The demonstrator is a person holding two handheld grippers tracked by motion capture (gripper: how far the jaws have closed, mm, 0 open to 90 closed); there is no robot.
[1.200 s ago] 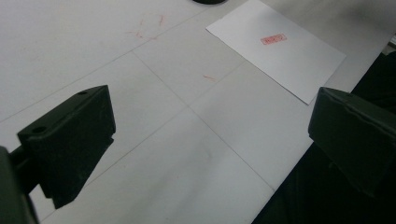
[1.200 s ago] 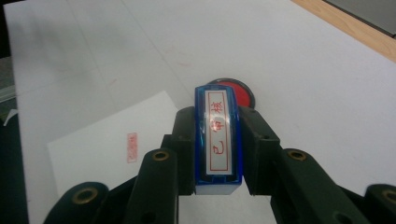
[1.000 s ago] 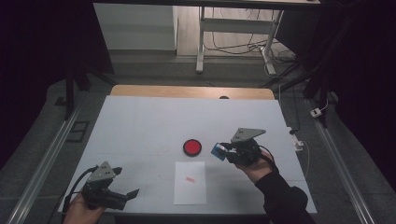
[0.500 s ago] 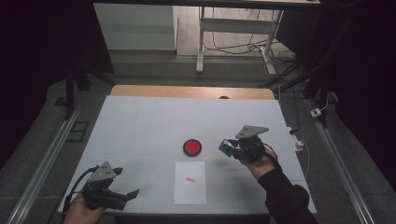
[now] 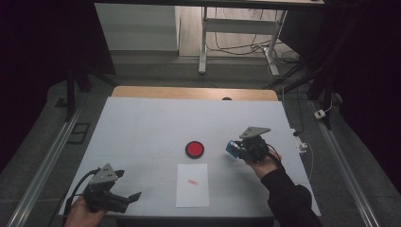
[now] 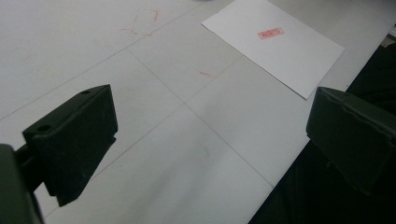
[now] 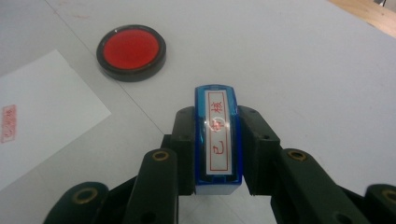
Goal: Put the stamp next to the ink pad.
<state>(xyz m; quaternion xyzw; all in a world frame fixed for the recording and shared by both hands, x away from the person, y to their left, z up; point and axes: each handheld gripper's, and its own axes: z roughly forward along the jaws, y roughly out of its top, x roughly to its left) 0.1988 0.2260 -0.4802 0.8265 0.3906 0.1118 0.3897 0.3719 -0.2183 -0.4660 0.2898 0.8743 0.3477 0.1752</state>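
1. The blue stamp point(image 7: 218, 140) sits pinched between the right gripper's point(image 7: 218, 154) jaws, label side up, above the table point(image 5: 142, 123).
2. Just ahead of it lies the round red ink pad point(image 7: 131, 52).
3. The white paper point(image 7: 42, 116), with a red imprint point(image 7: 8, 123) too small to read, lies beside the pad.
4. The left gripper point(image 6: 210, 126) hovers with jaws spread near the table's front edge, well apart, holding nothing.

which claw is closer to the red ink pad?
Right. The right claw, shut on the blue stamp, sits just right of the red ink pad; the left claw hangs by the near-left corner.
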